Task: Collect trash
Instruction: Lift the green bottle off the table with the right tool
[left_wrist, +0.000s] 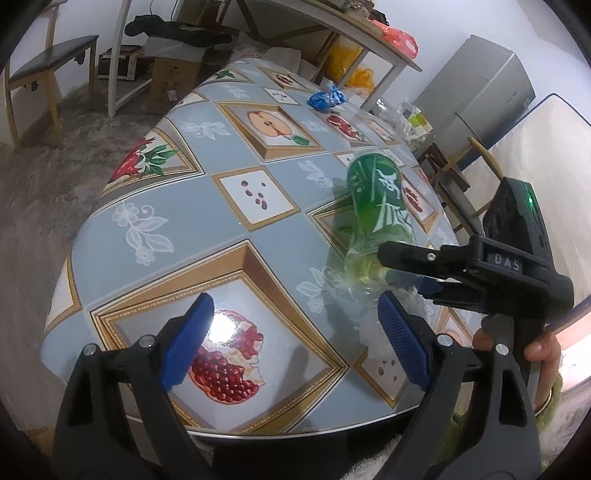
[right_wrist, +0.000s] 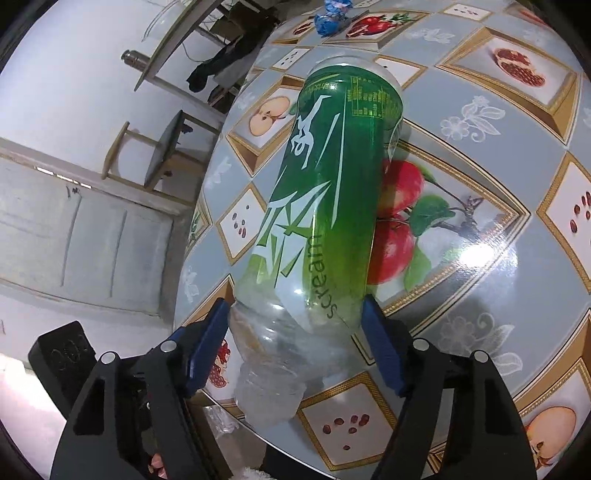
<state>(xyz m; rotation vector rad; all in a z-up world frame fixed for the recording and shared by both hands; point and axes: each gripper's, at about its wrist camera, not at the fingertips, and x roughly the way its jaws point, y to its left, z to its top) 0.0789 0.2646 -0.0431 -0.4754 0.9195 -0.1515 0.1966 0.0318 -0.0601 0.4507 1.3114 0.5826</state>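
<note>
Right gripper (right_wrist: 295, 339): your two blue pads sit against either side of the green-labelled plastic bottle (right_wrist: 325, 206), at its clear shoulder just below the label; jaws closed on it. The bottle lies on its side on the fruit-print tablecloth (right_wrist: 480, 110), neck toward you, base pointing away.

Left gripper (left_wrist: 295, 343): jaws apart, nothing between them, hovering over the pomegranate print near the table's front edge, just beside the bottle's neck end.

Items collected, as far as the views show: none. No bin or bag for the rubbish can be made out with certainty.

Items outstanding:
- Green bottle: gripped, seemingly not yet lifted clear of the cloth, though that cannot be told for sure.
- Blue crumpled wrapper (left_wrist: 327, 98): far side of the table, well apart from both grippers, untouched.
- Clear crinkled plastic (left_wrist: 373, 332): beside the left gripper's right-hand pad, near the bottle's neck; what it is cannot be told.

Judgement: you are early in the task, first pickup in hand, at least one more piece to fetch.
</note>
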